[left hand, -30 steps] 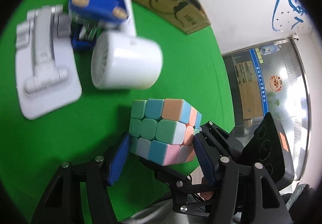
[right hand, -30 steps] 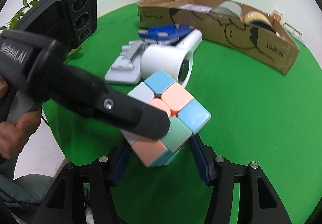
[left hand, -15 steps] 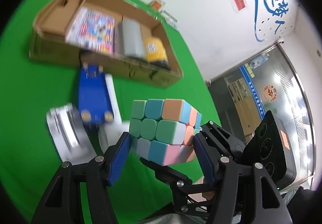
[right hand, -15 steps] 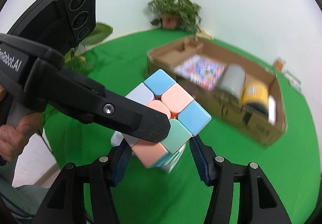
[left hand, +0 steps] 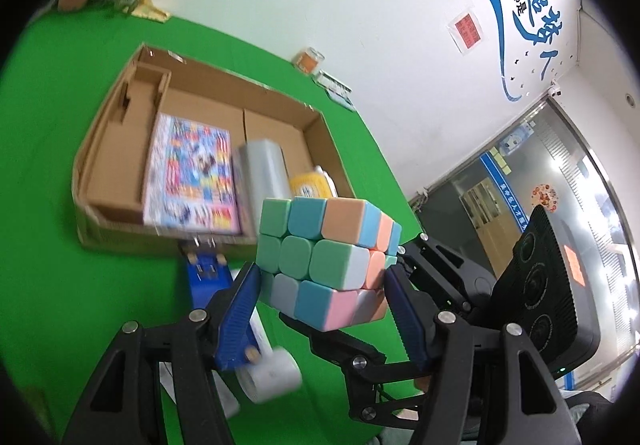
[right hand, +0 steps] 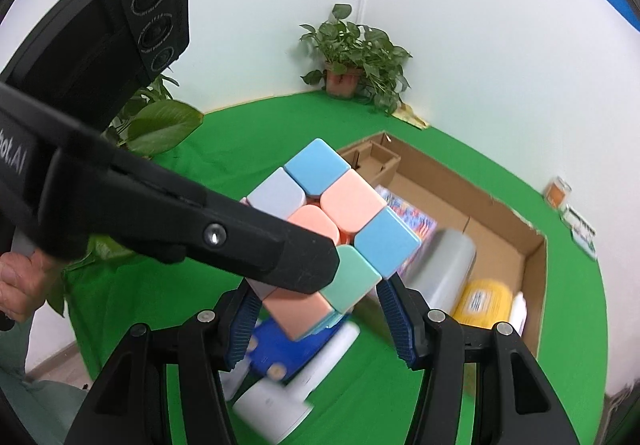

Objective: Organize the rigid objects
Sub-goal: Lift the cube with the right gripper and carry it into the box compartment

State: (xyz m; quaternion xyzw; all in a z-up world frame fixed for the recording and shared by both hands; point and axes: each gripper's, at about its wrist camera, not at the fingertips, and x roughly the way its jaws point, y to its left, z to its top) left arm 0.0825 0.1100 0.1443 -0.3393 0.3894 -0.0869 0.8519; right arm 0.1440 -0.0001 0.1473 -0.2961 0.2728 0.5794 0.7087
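A pastel puzzle cube [left hand: 324,257] hangs in the air above the green table, gripped from two sides at once. My left gripper [left hand: 320,285] is shut on its lower layer, blue pads [left hand: 244,297] pressing both sides. My right gripper [right hand: 318,301] is also shut on the cube [right hand: 332,221] from the opposite direction. In the right wrist view a black finger [right hand: 240,241] of the left gripper crosses in front of the cube. The right gripper's black body [left hand: 448,285] shows behind the cube in the left wrist view.
An open cardboard box [left hand: 120,149] lies ahead, holding a colourful flat box [left hand: 188,173], a grey roll [left hand: 264,169] and a yellow container [left hand: 310,185]. Below the cube lie a blue object [left hand: 204,277] and a white cylinder [left hand: 272,377]. A potted plant [right hand: 352,57] stands at the back.
Both grippers have risen together with the cube held between them. The blue object and white cylinder have dropped low in view, and the cardboard box has come into sight ahead.
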